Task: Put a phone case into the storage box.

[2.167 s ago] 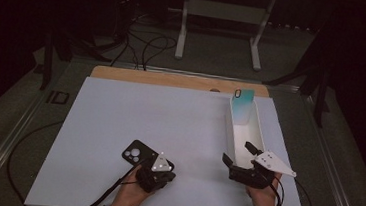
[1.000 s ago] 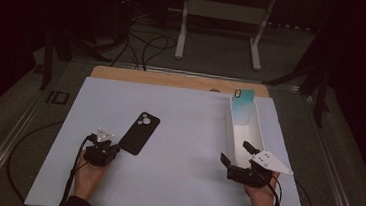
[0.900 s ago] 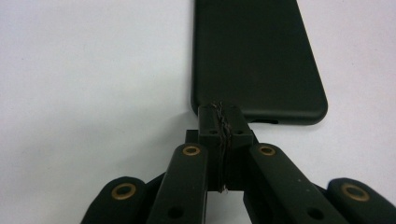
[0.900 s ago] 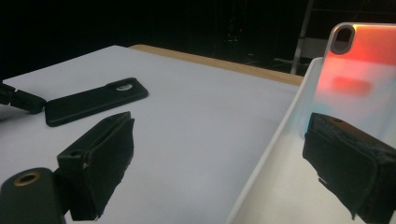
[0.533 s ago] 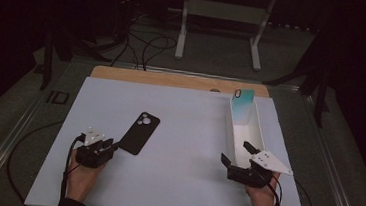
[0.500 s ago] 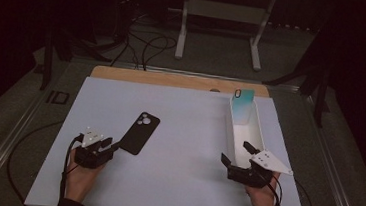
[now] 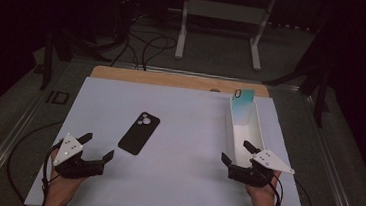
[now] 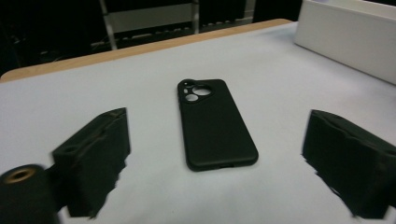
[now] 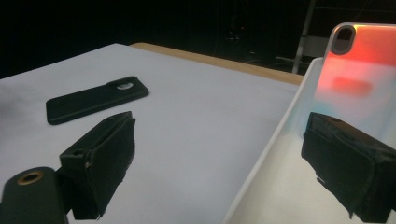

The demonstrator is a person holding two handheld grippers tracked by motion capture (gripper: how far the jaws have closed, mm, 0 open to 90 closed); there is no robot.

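Just ahead of the left claw (image 7: 98, 147), black phone case (image 7: 140, 132) lies flat on the white tabletop (image 7: 184, 128), camera holes at its far end, untouched; jaws have just been opening, wide apart, nothing between them. Right claw (image 7: 235, 154) open, straddling the white tray (image 7: 256, 131) wall; iridescent case (image 7: 242, 106) upright at tray's far end.

The left gripper (image 7: 96, 145) has just been opening its fingers, nothing between them; the right gripper (image 7: 234, 152) gapes too.
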